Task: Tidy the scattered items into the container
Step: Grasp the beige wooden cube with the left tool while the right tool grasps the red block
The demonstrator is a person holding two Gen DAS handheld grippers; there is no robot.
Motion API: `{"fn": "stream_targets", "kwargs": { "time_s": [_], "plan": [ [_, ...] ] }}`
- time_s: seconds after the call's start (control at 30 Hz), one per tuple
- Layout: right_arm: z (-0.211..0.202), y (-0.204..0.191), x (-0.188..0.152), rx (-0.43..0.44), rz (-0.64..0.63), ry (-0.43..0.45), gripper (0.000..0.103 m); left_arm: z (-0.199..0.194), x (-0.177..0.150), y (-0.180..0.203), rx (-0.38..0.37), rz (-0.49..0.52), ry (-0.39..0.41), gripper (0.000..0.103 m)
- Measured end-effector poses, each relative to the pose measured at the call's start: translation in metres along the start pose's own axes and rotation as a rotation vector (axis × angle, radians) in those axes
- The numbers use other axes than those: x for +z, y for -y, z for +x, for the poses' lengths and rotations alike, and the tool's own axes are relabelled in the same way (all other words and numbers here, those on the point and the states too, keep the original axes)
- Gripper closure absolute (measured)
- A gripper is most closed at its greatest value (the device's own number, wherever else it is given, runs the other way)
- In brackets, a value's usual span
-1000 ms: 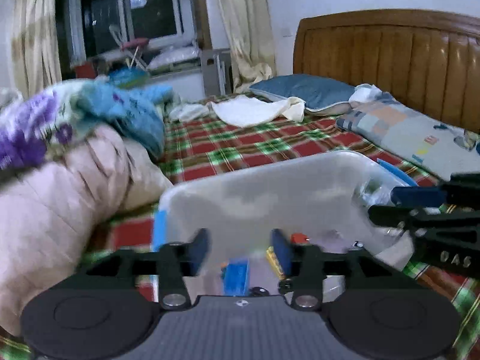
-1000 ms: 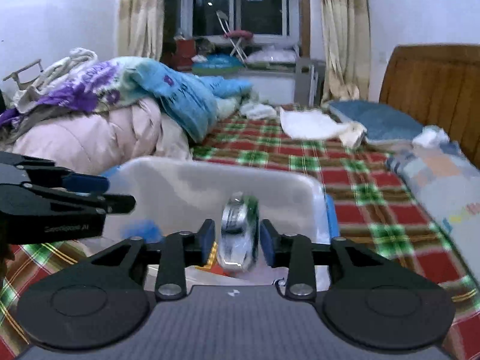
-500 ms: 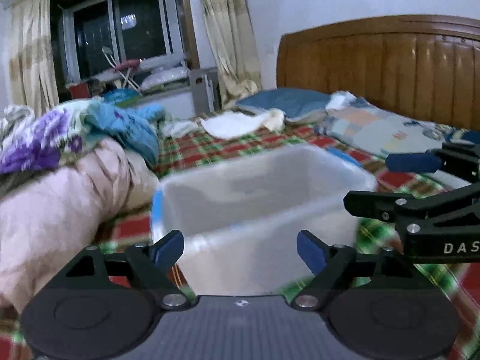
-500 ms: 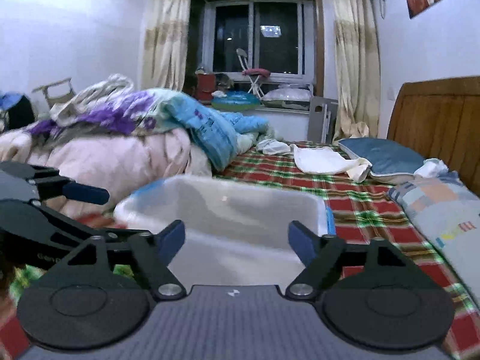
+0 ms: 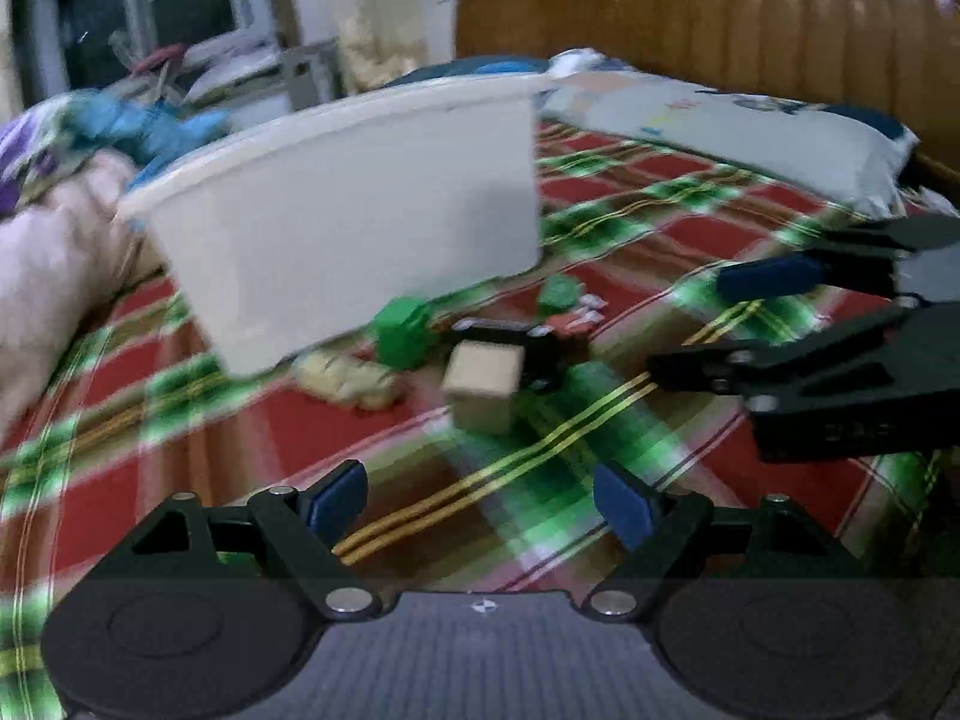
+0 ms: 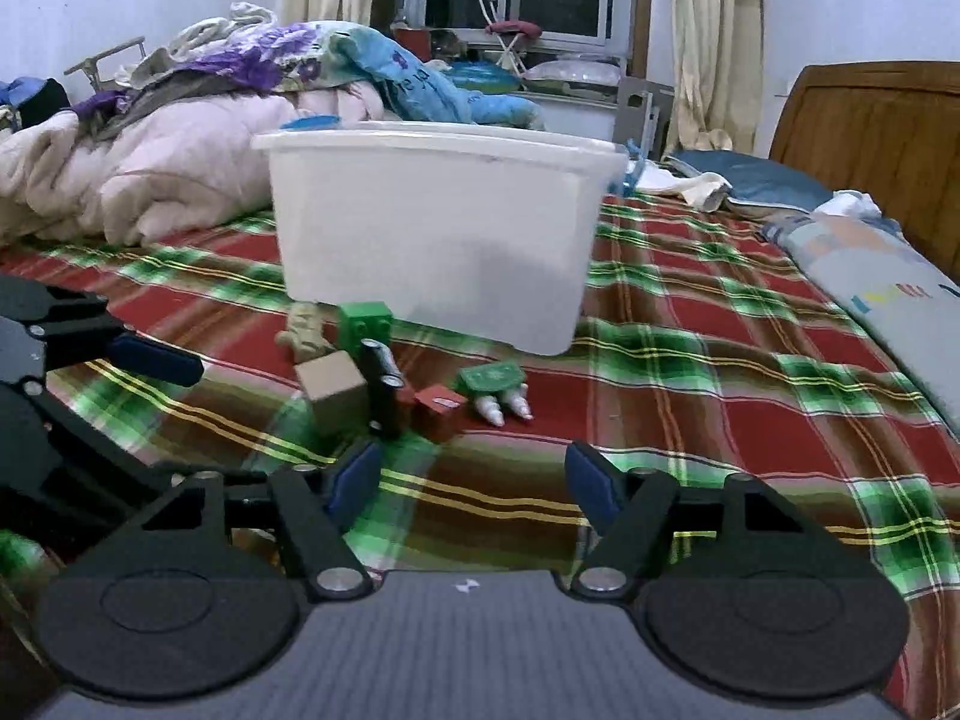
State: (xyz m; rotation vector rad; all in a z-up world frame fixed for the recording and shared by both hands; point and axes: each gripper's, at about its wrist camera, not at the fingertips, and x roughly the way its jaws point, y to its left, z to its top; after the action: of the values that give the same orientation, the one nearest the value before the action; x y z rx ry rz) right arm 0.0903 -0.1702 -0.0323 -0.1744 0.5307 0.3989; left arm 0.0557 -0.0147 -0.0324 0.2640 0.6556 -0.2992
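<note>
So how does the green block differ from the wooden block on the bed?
The green block is bright green and lies close to the white bin; the wooden block is plain tan and lies nearer the camera. The green block has studs on top; the wooden block has smooth faces. Both rest on the plaid bedcover, outside the bin.

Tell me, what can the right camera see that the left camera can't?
Only the right wrist view shows the folding chair by the window and the left gripper. Only the left wrist view shows the right gripper. Both show the white bin, the green block, the wooden cube and the plaid blanket.
</note>
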Motion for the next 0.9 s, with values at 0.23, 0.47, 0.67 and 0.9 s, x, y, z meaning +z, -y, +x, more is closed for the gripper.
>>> {"fn": "stream_targets", "kwargs": {
  "time_s": [0.23, 0.47, 0.67, 0.9],
  "plan": [
    [0.017, 0.015, -0.006, 0.063, 0.011, -0.007, 0.045, 0.032, 0.017, 0.005, 0.069, 0.11, 0.028, 0.018],
    [0.039, 0.014, -0.008, 0.166, -0.025, -0.028, 0.061, 0.044, 0.014, -0.019, -0.049, 0.095, 0.042, 0.02],
    [0.045, 0.02, -0.007, 0.187, 0.057, -0.009, 0.07, 0.057, 0.021, -0.017, -0.18, 0.111, 0.023, 0.05],
    [0.065, 0.012, 0.004, 0.241, -0.024, -0.01, 0.07, 0.044, 0.006, -0.027, -0.182, 0.12, 0.007, 0.064]
  ]
}}
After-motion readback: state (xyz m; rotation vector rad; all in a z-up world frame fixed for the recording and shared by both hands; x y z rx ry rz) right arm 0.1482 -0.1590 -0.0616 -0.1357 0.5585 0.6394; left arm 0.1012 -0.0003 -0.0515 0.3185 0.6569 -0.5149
